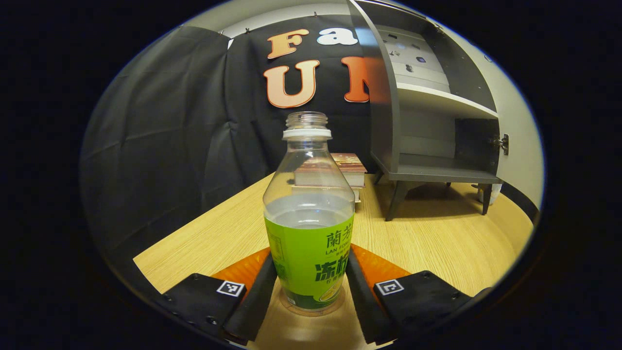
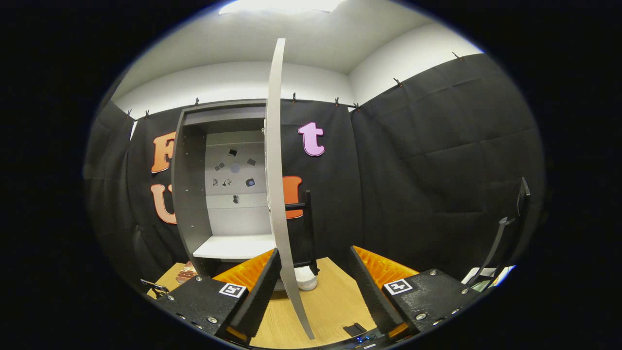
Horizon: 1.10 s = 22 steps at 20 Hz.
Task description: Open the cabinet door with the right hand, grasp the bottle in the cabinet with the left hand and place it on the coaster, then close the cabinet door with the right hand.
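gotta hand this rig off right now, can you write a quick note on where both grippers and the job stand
Left gripper: its fingers flank the bottle at the label; whether they still press on it cannot be told.
Bottle: upright, uncapped, partly filled, standing on the clear round coaster on the wooden table.
Right gripper: open, with the edge of the open cabinet door between its fingers, not clamped.
Cabinet: door open, the shelves in view bare.
Done: door opened, bottle taken out and set on the coaster.
Left: let go of the bottle and back the left gripper off, then swing the door shut with the right.
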Tool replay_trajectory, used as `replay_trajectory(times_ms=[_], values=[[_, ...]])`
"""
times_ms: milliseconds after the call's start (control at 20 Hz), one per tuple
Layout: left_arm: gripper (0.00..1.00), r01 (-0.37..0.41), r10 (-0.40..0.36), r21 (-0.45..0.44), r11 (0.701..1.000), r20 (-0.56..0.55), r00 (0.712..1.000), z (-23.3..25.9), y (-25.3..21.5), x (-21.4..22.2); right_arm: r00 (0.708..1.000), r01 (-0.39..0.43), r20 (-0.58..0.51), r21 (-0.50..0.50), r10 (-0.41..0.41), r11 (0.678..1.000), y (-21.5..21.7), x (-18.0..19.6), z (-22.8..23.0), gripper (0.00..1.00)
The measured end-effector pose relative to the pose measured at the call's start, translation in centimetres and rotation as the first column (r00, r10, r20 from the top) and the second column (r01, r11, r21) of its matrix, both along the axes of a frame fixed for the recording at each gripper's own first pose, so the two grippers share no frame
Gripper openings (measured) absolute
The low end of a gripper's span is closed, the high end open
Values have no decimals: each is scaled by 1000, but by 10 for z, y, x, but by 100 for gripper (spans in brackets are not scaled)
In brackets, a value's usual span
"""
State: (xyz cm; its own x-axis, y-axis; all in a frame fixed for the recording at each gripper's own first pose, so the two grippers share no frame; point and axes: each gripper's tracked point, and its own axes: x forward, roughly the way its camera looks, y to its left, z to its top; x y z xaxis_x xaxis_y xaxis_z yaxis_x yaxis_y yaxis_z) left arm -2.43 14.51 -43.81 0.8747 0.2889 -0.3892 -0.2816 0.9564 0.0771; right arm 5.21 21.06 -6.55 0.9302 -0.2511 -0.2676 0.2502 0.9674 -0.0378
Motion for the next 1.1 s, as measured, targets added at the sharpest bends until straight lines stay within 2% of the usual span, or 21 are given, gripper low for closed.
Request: replay_trajectory(times_ms=[250, 350, 400, 500, 700, 850, 1100], values=[[84, 16, -16, 11, 1000, -1, 1000, -7, 1, -5, 1000, -15, 1, -8, 15, 1000, 2, 3, 2, 88], [86, -16, 17, 28, 999, -20, 1000, -9, 8, -10, 1000, -18, 3, -6, 18, 1000, 1, 3, 1, 88], [95, -19, 19, 24, 1000, -17, 1000, -5, 7, -10, 1000, -22, 6, -4, 22, 1000, 2, 3, 2, 88], [98, -19, 19, 30, 999, -10, 1000, 1, 2, -9, 1000, -30, 6, -6, 30, 1000, 1, 4, 1, 88], [98, 6, -5, 64, 998, -4, 1000, 15, -3, -7, 999, -41, 13, -5, 41, 999, -3, 5, 4, 88], [98, -27, 28, 63, 998, -8, 1000, 26, 3, -13, 998, -52, 21, -2, 52, 999, -11, 0, 4, 88], [98, -62, 59, 59, 996, 52, 997, 76, 2, -20, 994, -91, 71, 38, 88, 995, -26, 3, 18, 88]])
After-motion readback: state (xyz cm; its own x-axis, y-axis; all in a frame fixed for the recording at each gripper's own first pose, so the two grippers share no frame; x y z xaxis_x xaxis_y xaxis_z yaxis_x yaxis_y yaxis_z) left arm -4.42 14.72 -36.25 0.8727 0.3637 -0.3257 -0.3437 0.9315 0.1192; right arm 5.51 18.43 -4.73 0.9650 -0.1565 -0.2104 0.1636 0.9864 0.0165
